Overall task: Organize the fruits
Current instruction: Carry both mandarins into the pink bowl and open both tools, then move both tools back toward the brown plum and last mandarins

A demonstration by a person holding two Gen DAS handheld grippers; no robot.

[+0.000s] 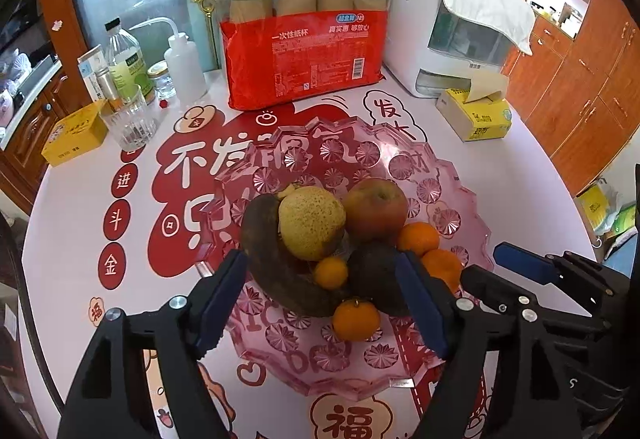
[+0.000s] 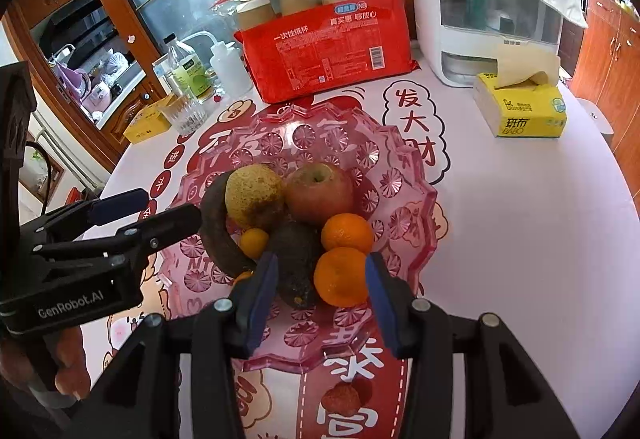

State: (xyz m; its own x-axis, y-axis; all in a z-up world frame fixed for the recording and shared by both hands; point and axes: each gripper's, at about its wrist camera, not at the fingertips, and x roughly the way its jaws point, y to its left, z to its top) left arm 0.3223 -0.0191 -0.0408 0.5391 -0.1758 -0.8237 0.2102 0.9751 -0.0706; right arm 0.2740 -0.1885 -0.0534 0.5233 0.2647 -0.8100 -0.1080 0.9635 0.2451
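Pink, cut-pattern translucent plastic fruit dish (image 1: pixel 452 199) sits mid-table on the pale tablecloth printed with red characters (image 1: pixel 500 175); all the fruit visible in the left view is heaped toward the near side of it, presumably so nothing rolls off; speckled yellow-green pear (image 1: pixel 312 223) leans against the red-and-yellow apple (image 1: pixel 376 209), with the blackened, overripe banana (image 1: pixel 264 255) curving round the pear's left side and a dark wrinkled avocado-like fruit (image 1: pixel 374 271) low in the middle; small orange mandarins fill the gaps, one (image 1: pixel 356 320) nearest the camera, one (image 1: pixel 331 272) wedged between banana and dark fruit, two more at the right (image 1: pixel 418 238); left gripper (image 1: pixel 320 303) hovers over the near fruit with fingers spread wide, nothing between the pads pressed, so it reads as empty; right gripper (image 2: pixel 320 295) is parted moderately and straddles a mandarin (image 2: pixel 340 276), pads apart from its skin on both sides, so not clamped, likely lining up or letting go; a small red lychee-like fruit (image 2: pixel 342 397) lies on the cloth outside the dish, probably the piece not yet gathered; red pack of paper cups (image 1: pixel 304 51) and yellow tissue box (image 1: pixel 476 115) stand well behind, clear of the work.
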